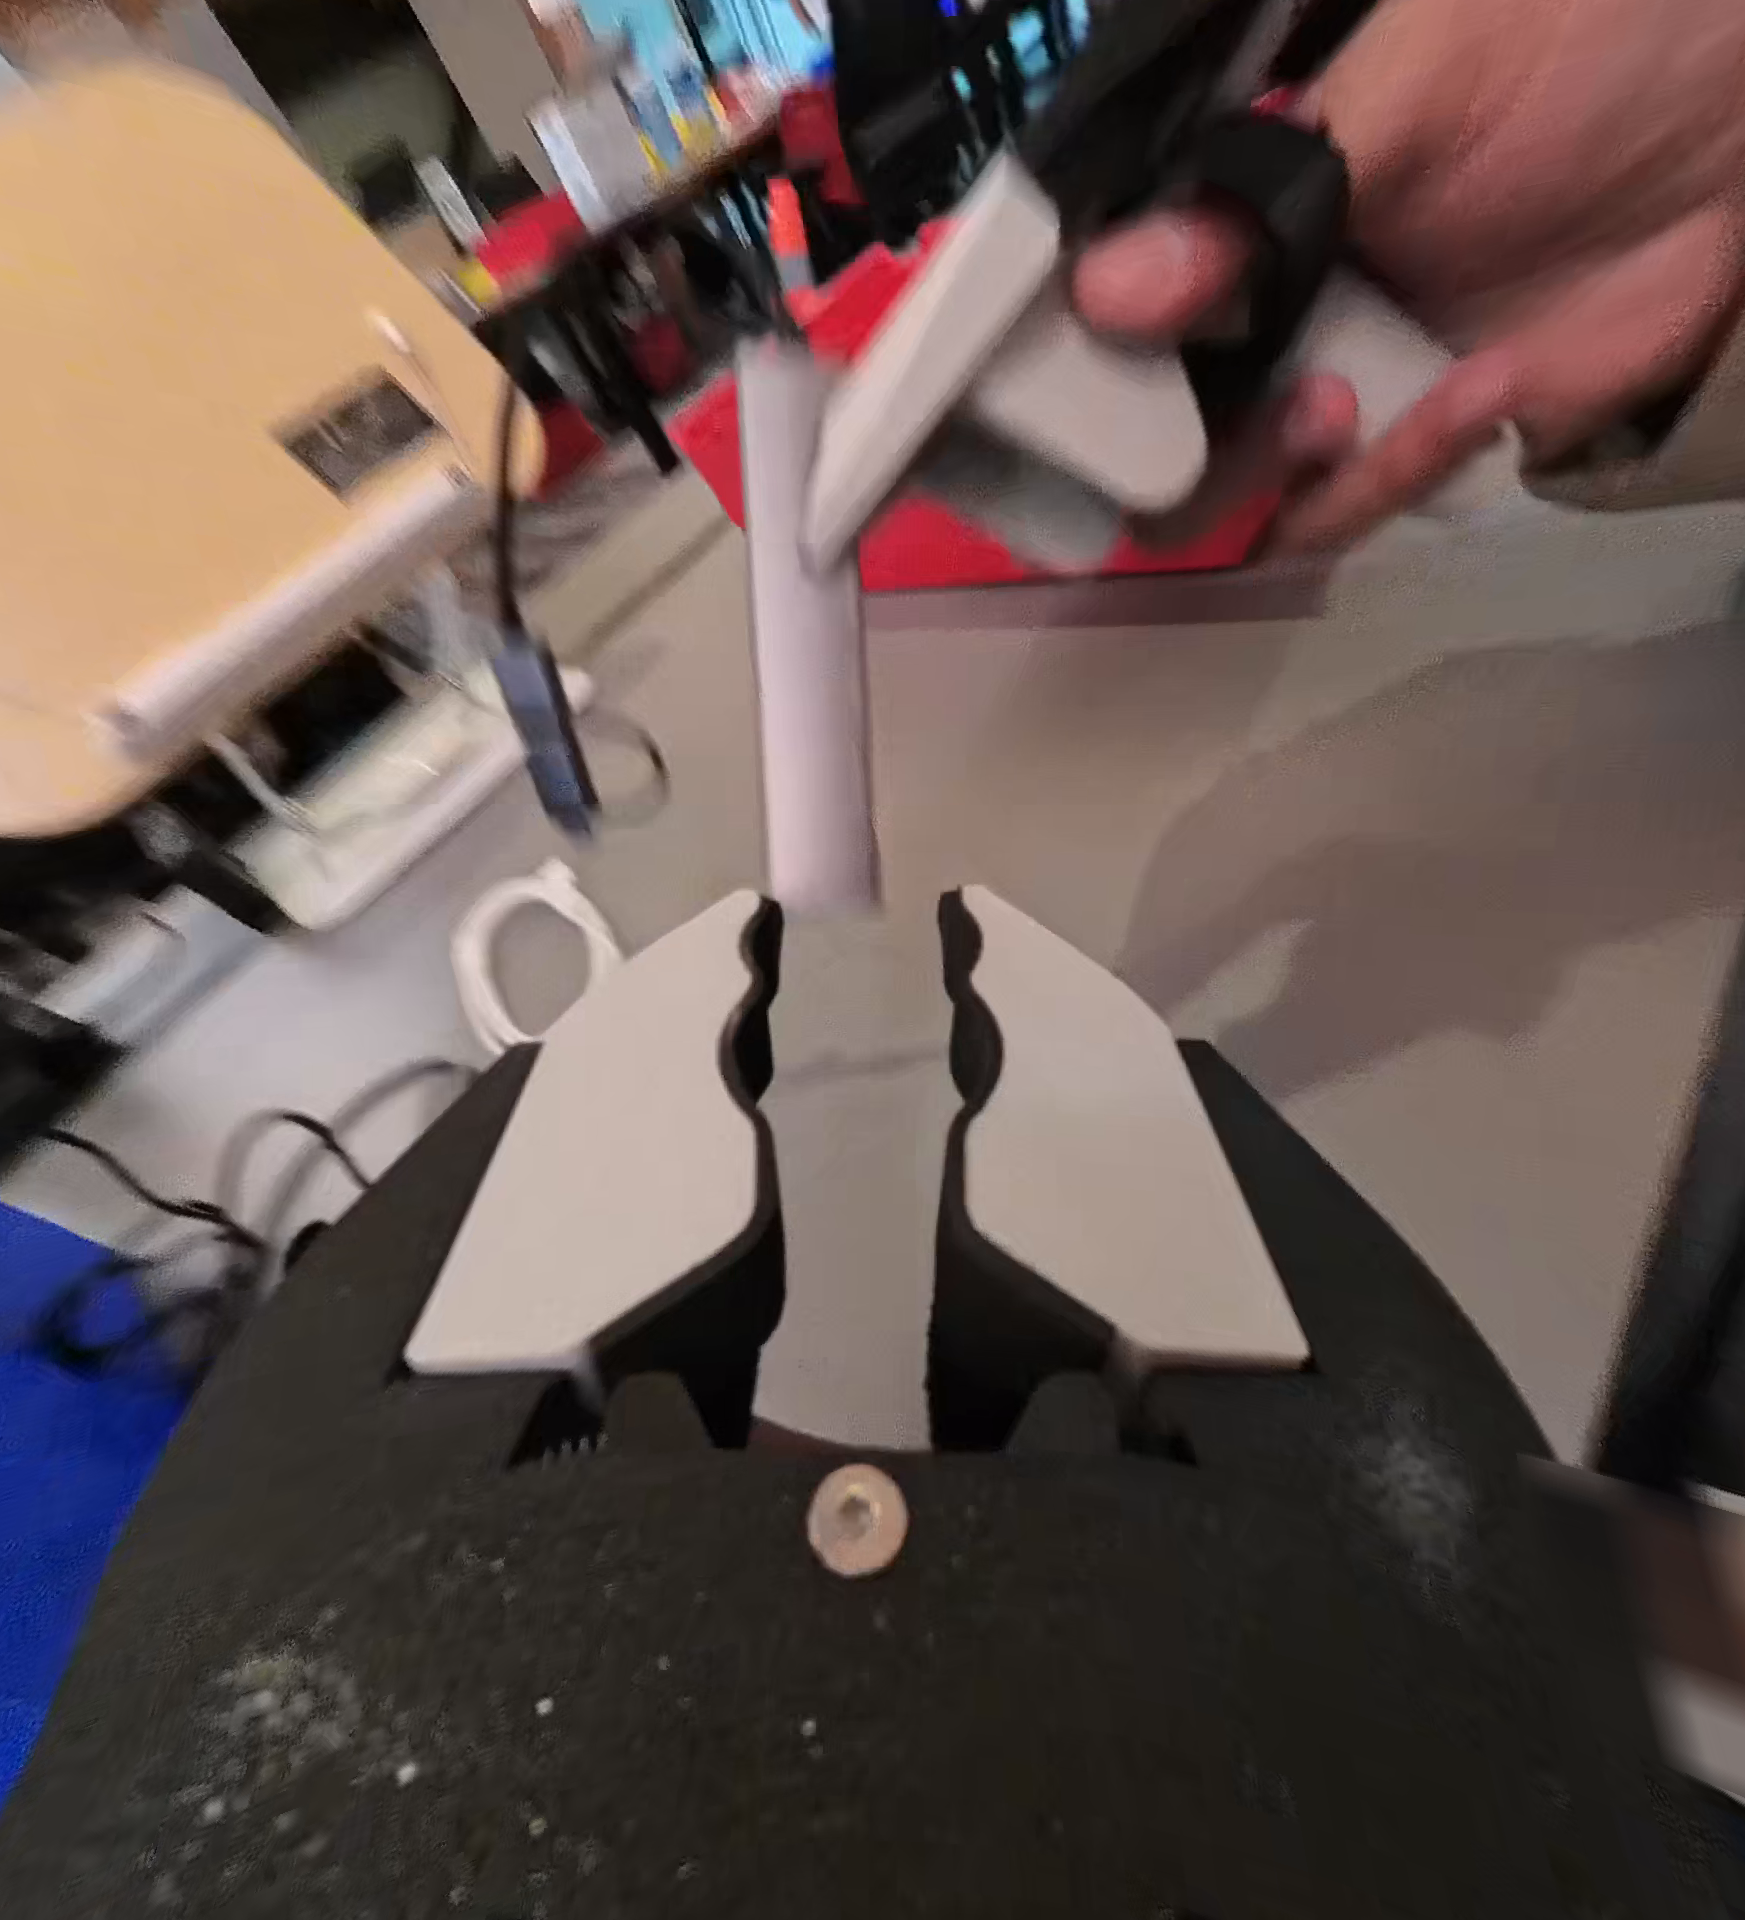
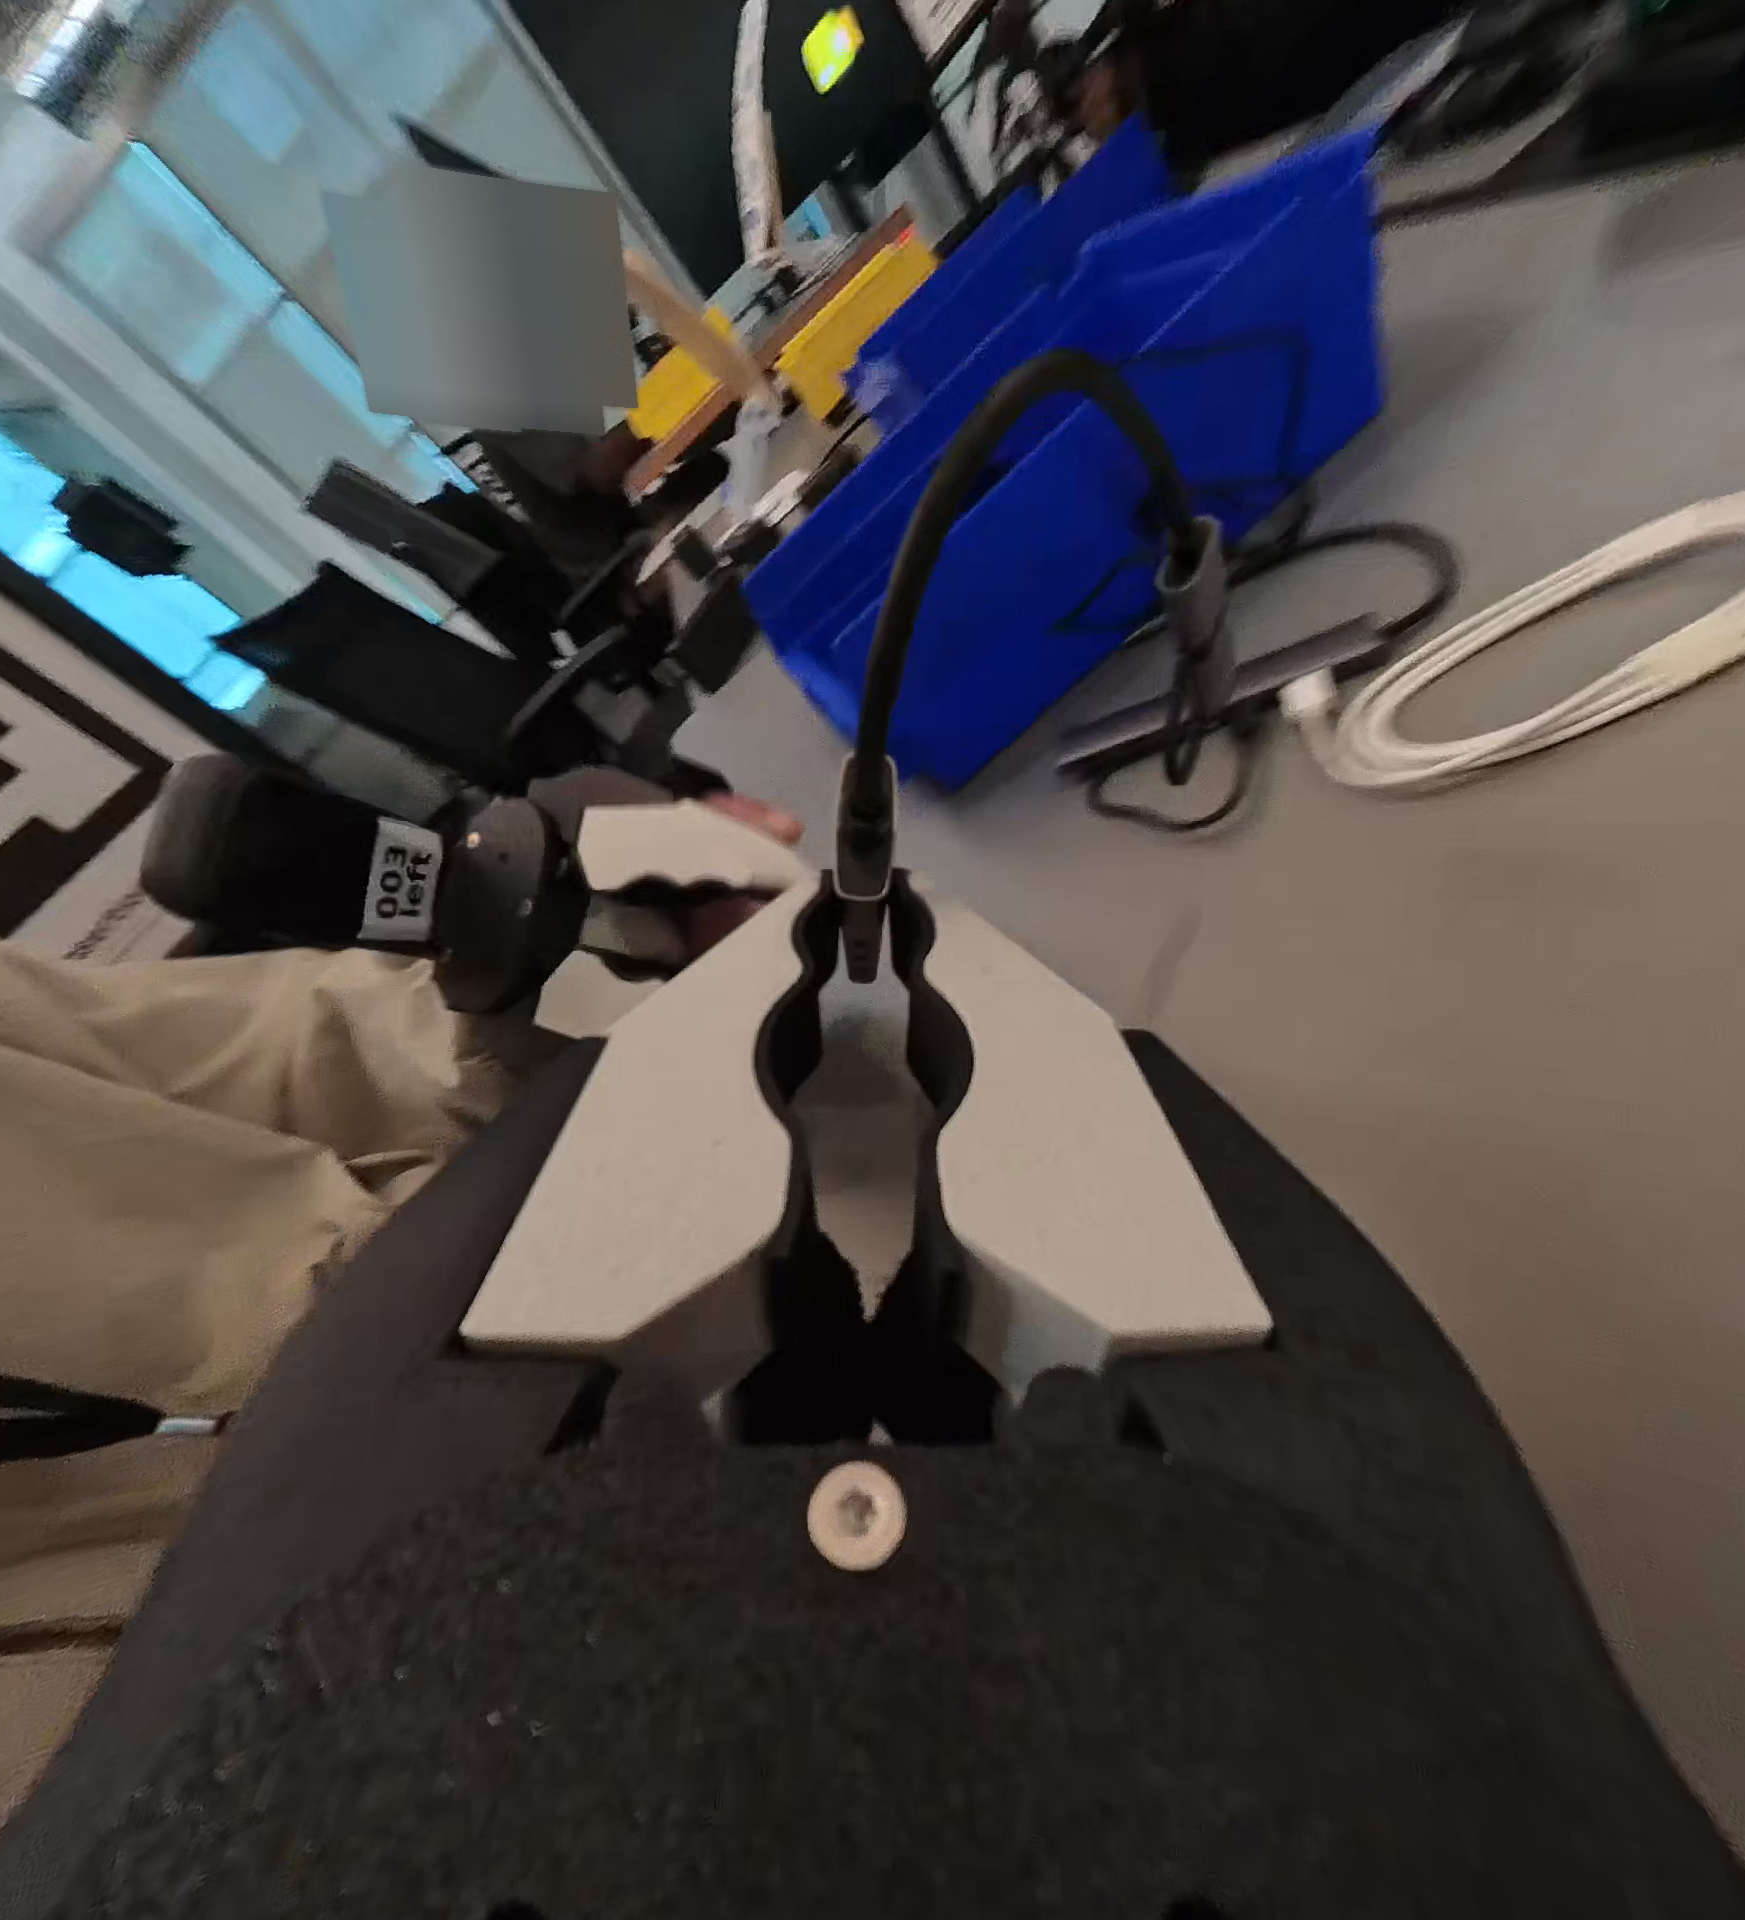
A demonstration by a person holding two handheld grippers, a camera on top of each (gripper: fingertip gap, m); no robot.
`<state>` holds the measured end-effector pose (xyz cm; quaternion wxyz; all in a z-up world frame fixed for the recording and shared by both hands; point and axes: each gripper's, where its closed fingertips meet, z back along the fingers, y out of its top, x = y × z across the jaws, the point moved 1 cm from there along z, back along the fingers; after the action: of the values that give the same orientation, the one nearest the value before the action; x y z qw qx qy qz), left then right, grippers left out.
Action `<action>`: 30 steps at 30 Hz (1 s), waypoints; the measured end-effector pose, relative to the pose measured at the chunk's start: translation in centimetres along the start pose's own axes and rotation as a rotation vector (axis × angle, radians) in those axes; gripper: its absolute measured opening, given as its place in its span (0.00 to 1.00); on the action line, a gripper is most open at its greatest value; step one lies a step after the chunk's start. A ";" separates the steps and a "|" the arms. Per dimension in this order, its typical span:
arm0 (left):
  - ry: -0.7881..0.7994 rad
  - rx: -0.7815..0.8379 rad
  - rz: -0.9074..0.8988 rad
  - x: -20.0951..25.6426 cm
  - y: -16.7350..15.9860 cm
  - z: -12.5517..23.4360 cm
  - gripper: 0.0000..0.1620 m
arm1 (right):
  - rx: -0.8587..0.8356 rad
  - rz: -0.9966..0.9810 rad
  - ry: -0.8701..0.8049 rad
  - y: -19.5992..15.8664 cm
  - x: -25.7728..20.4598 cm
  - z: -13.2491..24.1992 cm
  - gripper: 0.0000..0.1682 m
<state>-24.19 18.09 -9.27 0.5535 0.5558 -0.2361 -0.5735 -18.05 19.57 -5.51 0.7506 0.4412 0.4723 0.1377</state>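
In the left wrist view my left gripper point(image 1: 857, 914) is open and holds nothing. A blurred white tube point(image 1: 811, 665) runs away from just beyond its fingertips; I cannot tell whether they touch. A hand point(image 1: 1533, 208) holds my right gripper point(image 1: 826, 530) against the tube's upper part. In the right wrist view my right gripper point(image 2: 863, 894) is shut on the plug of a black cable point(image 2: 909, 561). The cable arcs up and over to a grey adapter point(image 2: 1200, 613), which hangs free. The left gripper point(image 2: 681, 842) lies close at the left, beside a beige sleeve point(image 2: 120, 1122).
Blue bins point(image 2: 1086, 540) stand on the grey surface ahead, with a coiled white cable point(image 2: 1574, 644) and loose black cables point(image 2: 1180, 790) beside them. A beige table point(image 1: 120, 395), a dangling grey adapter point(image 1: 546, 727) and red boxes point(image 1: 951, 540) show in the left wrist view.
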 end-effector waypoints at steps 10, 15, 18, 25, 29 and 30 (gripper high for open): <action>-0.050 -0.187 0.398 0.4 -5.3 3.3 0.17 | 0.002 0.484 -0.941 13.1 6.9 22.4 0.05; -0.019 -0.204 0.451 -0.9 -6.1 3.6 0.16 | -0.481 0.506 -1.181 11.4 17.1 26.5 0.05; -0.016 -0.221 0.479 -1.2 -6.4 3.7 0.15 | -0.728 0.443 -1.155 9.9 22.1 26.3 0.05; 0.019 -0.245 0.453 -1.5 -7.1 3.6 0.15 | -0.979 0.303 -0.906 6.1 26.5 20.4 0.08; 0.116 -0.306 0.502 -2.6 -8.7 3.5 0.15 | -0.969 0.223 -0.827 5.1 26.8 18.6 0.16; 0.126 -0.319 0.511 -2.8 -8.9 3.6 0.16 | -0.943 0.187 -0.772 4.7 26.5 17.9 0.19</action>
<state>-31.36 21.84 -15.15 0.7736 0.4190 -0.2405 -0.4101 11.43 29.25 -14.40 0.9664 0.1195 0.0140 0.2273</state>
